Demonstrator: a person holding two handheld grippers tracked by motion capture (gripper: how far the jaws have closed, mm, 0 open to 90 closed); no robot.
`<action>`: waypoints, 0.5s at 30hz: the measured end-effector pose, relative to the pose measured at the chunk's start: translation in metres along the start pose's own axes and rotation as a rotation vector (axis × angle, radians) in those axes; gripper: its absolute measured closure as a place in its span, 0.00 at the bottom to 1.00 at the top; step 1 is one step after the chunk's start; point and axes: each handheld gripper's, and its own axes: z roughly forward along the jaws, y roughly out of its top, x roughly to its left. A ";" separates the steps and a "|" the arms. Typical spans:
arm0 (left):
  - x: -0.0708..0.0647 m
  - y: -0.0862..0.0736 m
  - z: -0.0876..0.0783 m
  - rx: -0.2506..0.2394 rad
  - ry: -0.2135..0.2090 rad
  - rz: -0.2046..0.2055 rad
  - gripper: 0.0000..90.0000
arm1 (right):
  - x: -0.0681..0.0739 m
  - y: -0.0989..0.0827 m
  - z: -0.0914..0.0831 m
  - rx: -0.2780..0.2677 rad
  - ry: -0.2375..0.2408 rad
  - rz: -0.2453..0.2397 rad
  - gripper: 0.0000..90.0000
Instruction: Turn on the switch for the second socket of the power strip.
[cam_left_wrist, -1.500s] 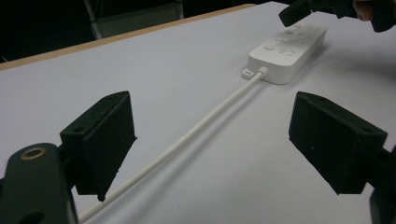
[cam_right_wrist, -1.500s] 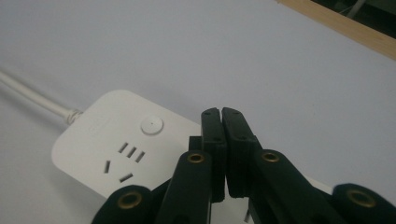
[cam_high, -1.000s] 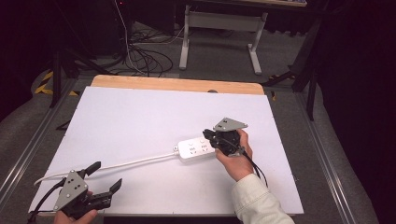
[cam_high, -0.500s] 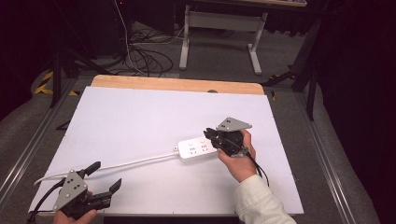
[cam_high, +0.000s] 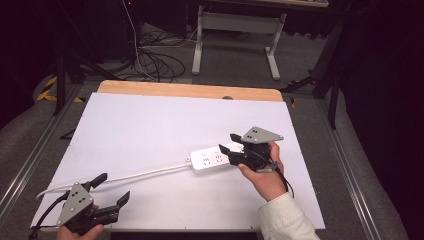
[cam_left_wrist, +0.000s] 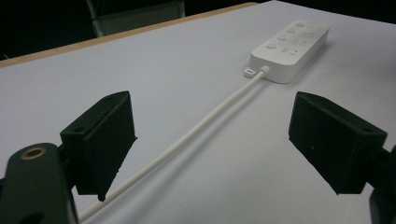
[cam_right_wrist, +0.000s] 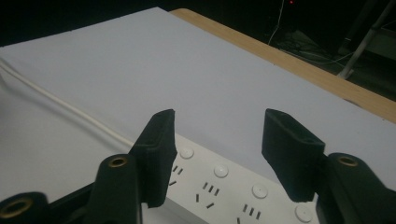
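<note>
On the counter (cam_high: 150, 130): a white power strip (cam_high: 215, 157) is lying right of centre, its cord (cam_high: 135, 175) trailing left.
Right tongs (cam_high: 231, 143): you are holding them spread over the strip's right end.
Left tongs (cam_high: 111, 189): you are holding them wide apart, straddling the cord.

Power strip (cam_high: 216, 157) on table (cam_high: 150, 120), mid-right.

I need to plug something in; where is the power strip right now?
In the high view, the power strip lies right of the table's centre, under the open right gripper, its cord trailing toward the left gripper.
</note>
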 end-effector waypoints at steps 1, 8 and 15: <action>0.000 0.000 0.000 0.000 0.003 0.001 0.17 | 0.000 0.000 -0.004 -0.012 -0.001 0.001 0.47; 0.000 0.000 0.000 0.001 0.004 0.002 0.17 | 0.001 -0.004 -0.028 -0.043 0.018 0.009 0.37; -0.001 0.000 0.000 0.003 0.007 -0.002 0.17 | 0.001 -0.017 -0.048 -0.056 0.050 0.009 0.30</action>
